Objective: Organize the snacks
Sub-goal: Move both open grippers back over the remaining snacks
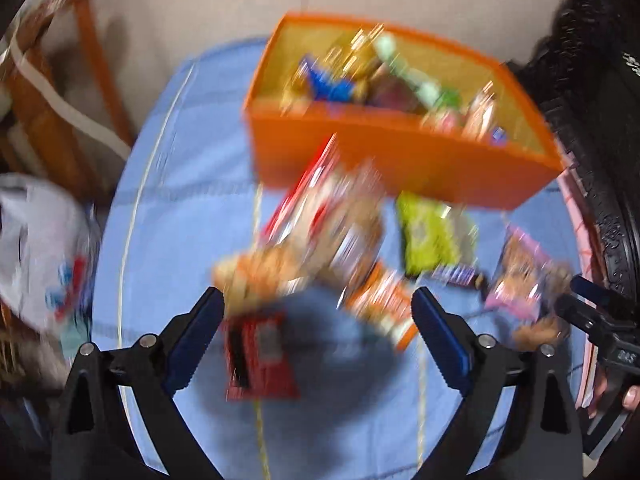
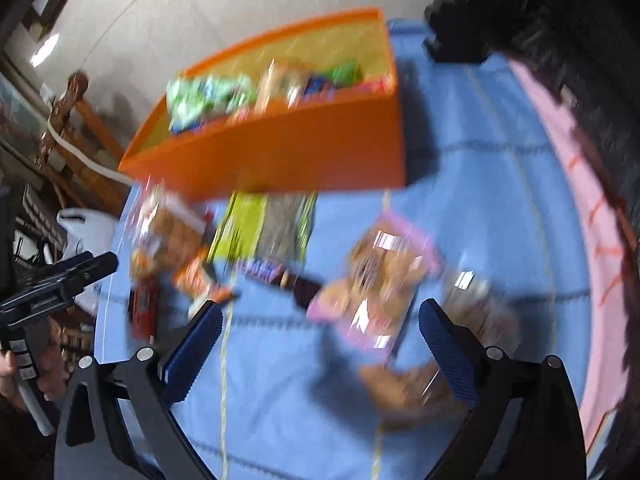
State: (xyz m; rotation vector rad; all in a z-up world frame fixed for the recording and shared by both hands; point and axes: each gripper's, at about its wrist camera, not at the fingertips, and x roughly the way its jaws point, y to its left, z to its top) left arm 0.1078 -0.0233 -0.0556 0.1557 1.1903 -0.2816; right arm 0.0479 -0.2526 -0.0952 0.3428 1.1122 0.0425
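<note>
In the left wrist view, the left gripper (image 1: 318, 332) hangs with jaws spread wide and empty above a red packet (image 1: 260, 360) on the blue cloth (image 1: 180, 208); more blurred snacks lie beyond, before the orange box (image 1: 400, 160). In the right wrist view, the right gripper (image 2: 320, 340) gapes empty over a pink-edged packet (image 2: 376, 280) near the same box (image 2: 280, 160)

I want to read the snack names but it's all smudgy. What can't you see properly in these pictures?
- Loose snack packets on the blue cloth: motion blur in both views smears every name.
- Snacks inside the orange box: blurred, and its front wall hides the lower ones.
- White bag: cut off by the left wrist view's edge.
- Brown snack: partly behind the right claw finger.
</note>
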